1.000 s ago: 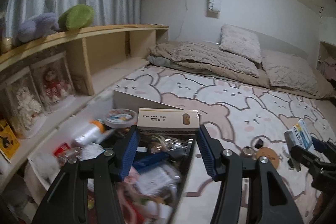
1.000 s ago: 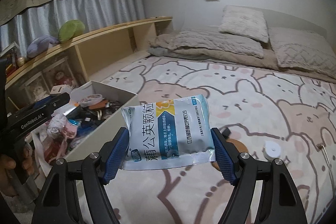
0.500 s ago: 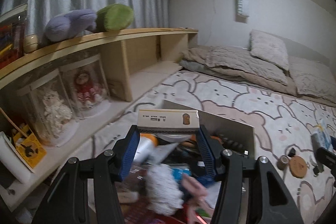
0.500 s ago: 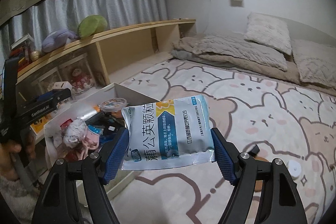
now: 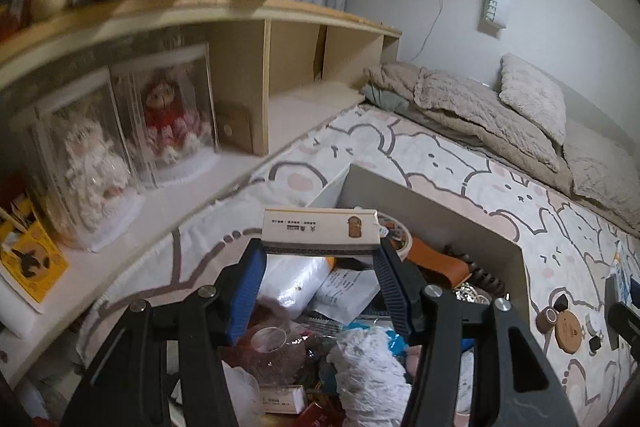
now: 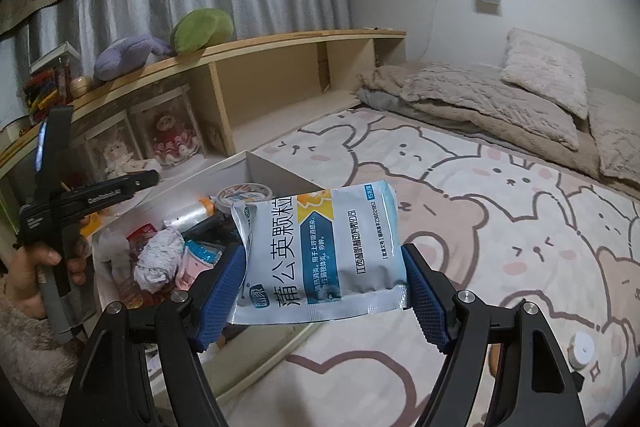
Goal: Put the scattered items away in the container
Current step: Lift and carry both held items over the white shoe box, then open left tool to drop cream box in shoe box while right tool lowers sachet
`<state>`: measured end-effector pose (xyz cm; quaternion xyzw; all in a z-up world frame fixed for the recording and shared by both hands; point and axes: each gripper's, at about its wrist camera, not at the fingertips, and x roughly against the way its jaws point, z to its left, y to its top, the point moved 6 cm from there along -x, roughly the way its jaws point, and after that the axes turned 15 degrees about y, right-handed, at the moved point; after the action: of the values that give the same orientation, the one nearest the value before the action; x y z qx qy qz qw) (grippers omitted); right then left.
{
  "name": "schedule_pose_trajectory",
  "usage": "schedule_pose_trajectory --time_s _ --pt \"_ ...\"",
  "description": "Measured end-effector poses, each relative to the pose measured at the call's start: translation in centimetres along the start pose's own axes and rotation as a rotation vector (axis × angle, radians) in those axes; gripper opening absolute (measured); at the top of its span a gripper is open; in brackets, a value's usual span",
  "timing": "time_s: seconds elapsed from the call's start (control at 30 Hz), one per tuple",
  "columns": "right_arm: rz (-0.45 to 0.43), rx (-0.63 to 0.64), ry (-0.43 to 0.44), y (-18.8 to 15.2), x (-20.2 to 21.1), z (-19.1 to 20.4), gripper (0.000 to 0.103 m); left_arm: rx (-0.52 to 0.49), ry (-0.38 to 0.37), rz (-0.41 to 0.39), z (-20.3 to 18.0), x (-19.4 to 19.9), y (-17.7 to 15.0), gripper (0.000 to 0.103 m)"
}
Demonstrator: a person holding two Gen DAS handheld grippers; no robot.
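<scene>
**Both tools loaded over the open box**

The bed [image 6: 460, 227], under a cartoon bear cover, fills the right and lower part of both views, with beige pillows [image 6: 544, 75] and a rumpled blanket [image 6: 472, 103] at the upper right. Along the left runs a wooden shelf [image 6: 280, 43]; a purple plush [image 6: 128, 55] and a green plush [image 6: 202, 27] sit on top of it, and two dolls in clear cases [image 5: 132, 131] stand in the compartment beneath, at left centre of the left view.

The white box [image 5: 432, 203] stands on the bed beside the shelf, at lower centre of the left view and left centre of the right view. It is crowded: a tape roll [image 6: 245, 193], a white crumpled cloth [image 6: 158, 259], a brown strap [image 5: 436, 263], papers and small packets.

The left tool [image 5: 320, 259] is clamped on a small white carton [image 5: 320, 233], gripped by its ends and held level above the box's clutter. In the right view it shows at the left edge, gripped by a hand [image 6: 36, 275] in a fuzzy sleeve.

The right tool [image 6: 324, 295] is clamped on a blue-and-white sachet [image 6: 320, 255] printed with Chinese text, pinched at its lower edges. The sachet stands up between the pads, in front of the near right side of the box; I cannot tell whether it is over the box itself.

Loose on the bed at the lower right of the left view lie a round cork coaster [image 5: 569, 333] and a few small dark bits. A white disc [image 6: 582, 347] lies at the lower right of the right view.
</scene>
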<state>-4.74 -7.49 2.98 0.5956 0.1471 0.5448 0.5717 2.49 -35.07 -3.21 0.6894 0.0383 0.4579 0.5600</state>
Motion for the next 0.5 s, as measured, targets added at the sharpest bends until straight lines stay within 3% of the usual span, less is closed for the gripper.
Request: schedule_pose_trajectory --time_s 0.43,0.47,0.5 --pt "0.053 0.042 0.060 0.6 -3.9 2.7 0.078 0.067 -0.084 0.167 -0.4 -3.7 -0.5 0.056" --pt "0.058 0.045 0.067 0.6 -4.3 2.9 0.078 0.071 -0.088 0.176 -0.5 -3.7 -0.5 0.064" --pt "0.062 0.048 0.071 0.7 -4.5 3.1 0.078 0.076 -0.088 0.181 -0.5 -3.7 -0.6 0.085"
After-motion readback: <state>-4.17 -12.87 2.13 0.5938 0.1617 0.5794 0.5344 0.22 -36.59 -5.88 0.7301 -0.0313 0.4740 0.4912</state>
